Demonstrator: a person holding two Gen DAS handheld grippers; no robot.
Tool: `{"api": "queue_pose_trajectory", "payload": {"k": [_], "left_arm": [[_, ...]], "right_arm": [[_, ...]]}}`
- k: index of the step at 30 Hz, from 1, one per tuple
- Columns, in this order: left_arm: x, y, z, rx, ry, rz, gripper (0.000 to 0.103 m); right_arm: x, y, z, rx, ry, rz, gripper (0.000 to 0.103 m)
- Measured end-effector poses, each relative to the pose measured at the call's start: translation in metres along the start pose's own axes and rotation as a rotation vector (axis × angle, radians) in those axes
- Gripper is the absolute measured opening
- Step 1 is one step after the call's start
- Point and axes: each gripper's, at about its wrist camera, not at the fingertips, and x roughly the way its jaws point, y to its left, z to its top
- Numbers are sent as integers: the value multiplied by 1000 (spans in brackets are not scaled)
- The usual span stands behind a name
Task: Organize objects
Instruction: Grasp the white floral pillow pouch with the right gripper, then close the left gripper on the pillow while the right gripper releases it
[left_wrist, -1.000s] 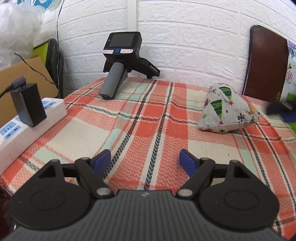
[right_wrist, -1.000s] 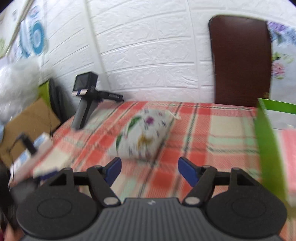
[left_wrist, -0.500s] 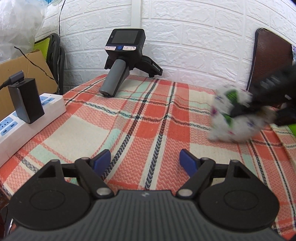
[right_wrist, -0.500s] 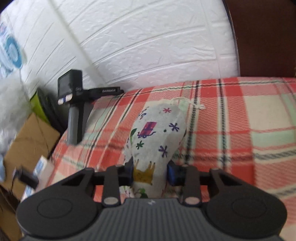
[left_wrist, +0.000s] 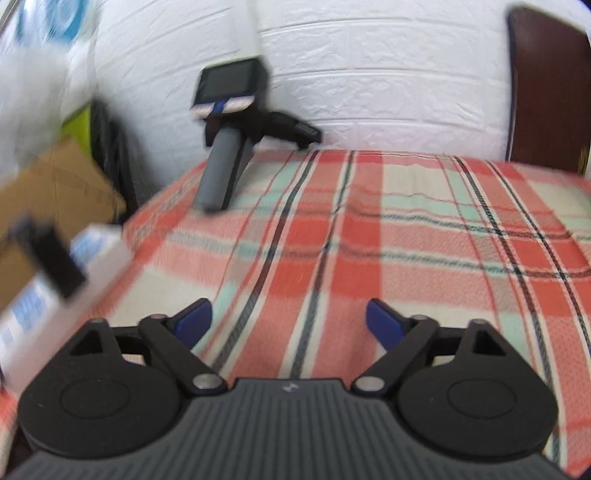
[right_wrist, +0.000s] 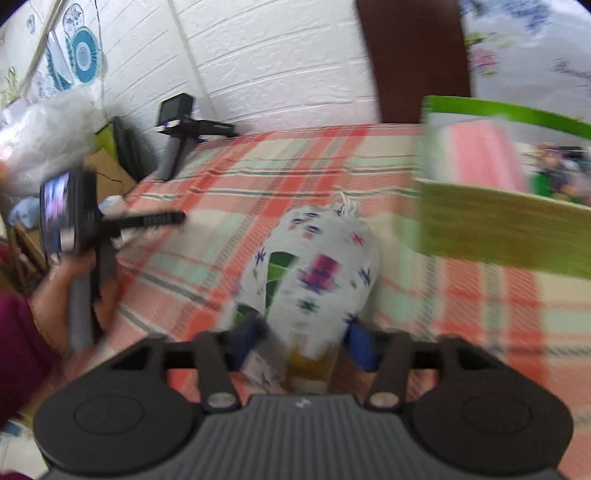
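A white fabric pouch (right_wrist: 314, 266) printed with trees and stars sits between the blue pads of my right gripper (right_wrist: 306, 336), above the plaid tablecloth (right_wrist: 258, 177). The pads touch its lower sides while the jaws are opening. Just right of it stands a green box (right_wrist: 498, 225) with a pink item inside. My left gripper (left_wrist: 288, 317) hangs open over the cloth (left_wrist: 406, 240) with nothing between its fingers. In the right wrist view it shows at the left edge (right_wrist: 162, 219), held by a hand (right_wrist: 77, 288). The picture is blurred.
A spare handheld gripper with a screen (left_wrist: 229, 147) stands at the table's back left corner, against the white wall. A power strip with a black adapter (left_wrist: 55, 266) lies along the left edge, beside a cardboard box (left_wrist: 48, 192). A brown chair back (left_wrist: 546, 85) rises behind.
The right gripper closed on the pouch, lifted it off the cloth and carried it right toward the green box. The pouch has left the left wrist view, which swung slightly.
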Motion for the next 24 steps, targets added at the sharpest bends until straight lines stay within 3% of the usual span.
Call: {"api": "queue_pose_trajectory", "payload": {"k": [2, 6, 8, 10, 13, 16, 18, 22, 24], "left_arm": [[-8, -17, 20, 67, -14, 34, 84], [-33, -55, 49, 263, -145, 180, 84], [-45, -63, 61, 300, -186, 191, 84], [-59, -62, 72, 240, -164, 95, 85], [-71, -55, 73, 83, -44, -167, 85], [-73, -52, 56, -67, 94, -422, 85], [-76, -57, 39, -106, 143, -550, 85], [-87, -68, 12, -76, 180, -687, 90], [-95, -70, 2, -46, 160, -703, 93]], "right_arm": [[-11, -1, -6, -11, -39, -31, 60], [-27, -8, -11, -4, -103, -60, 73], [-34, -13, -13, -9, -122, -69, 73], [-39, -16, -15, -16, -144, -80, 74], [-45, -23, -18, 4, -169, -89, 76], [-47, -27, -20, 23, -174, -81, 76], [-49, -27, -21, 17, -179, -77, 76], [-46, -25, -22, -8, -184, -66, 78], [-41, -23, -21, -16, -170, -50, 78]]}}
